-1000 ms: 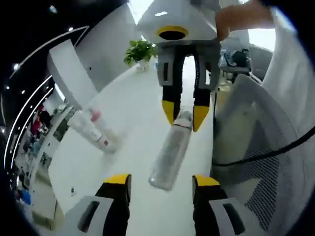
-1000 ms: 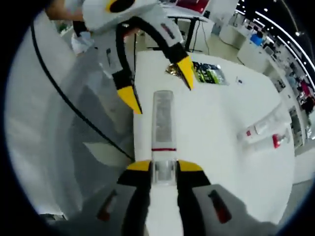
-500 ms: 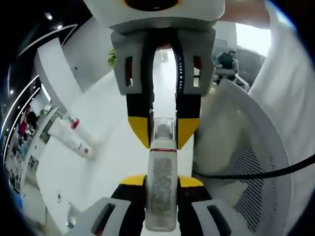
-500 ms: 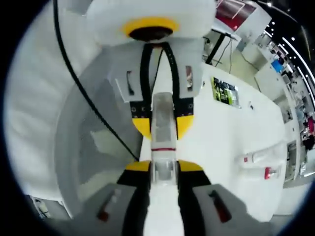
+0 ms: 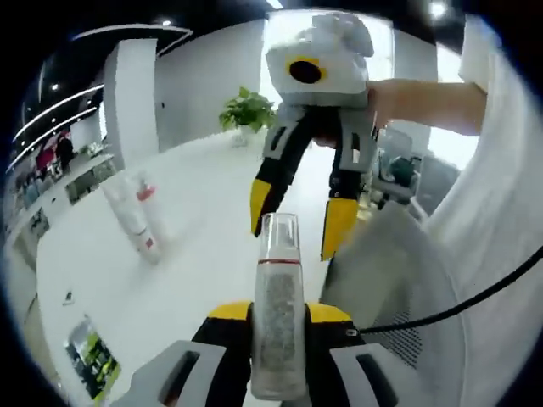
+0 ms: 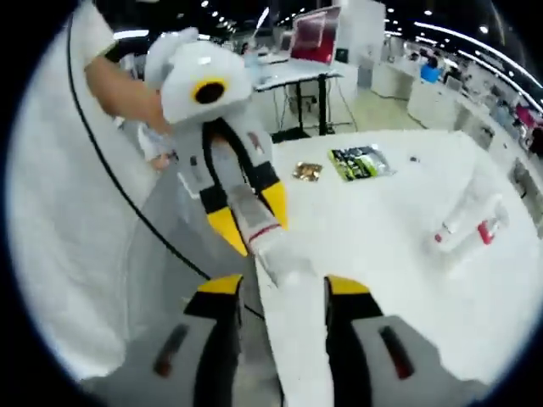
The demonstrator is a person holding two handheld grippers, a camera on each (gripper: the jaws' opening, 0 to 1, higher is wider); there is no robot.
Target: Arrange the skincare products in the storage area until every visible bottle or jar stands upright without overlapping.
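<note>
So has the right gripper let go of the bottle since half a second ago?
Yes. The right gripper now hangs open beyond the bottle, whose cap it clamped before.

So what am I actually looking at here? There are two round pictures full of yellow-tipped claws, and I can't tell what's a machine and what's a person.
There is no robot here: a person holds a claw-like tool in each hand. Each tool carries a camera looking along its own two jaws, which gives the two round pictures.

In the left gripper view, the left gripper is closed on a clear slim bottle with a transparent cap. Facing it is the right gripper, jaws apart, with the person's hand behind it.

In the right gripper view, the right gripper stands open just in front of the bottle's cap.

On the white table lie two white tubes with red caps, a green printed packet and a small golden wrapper.
</note>
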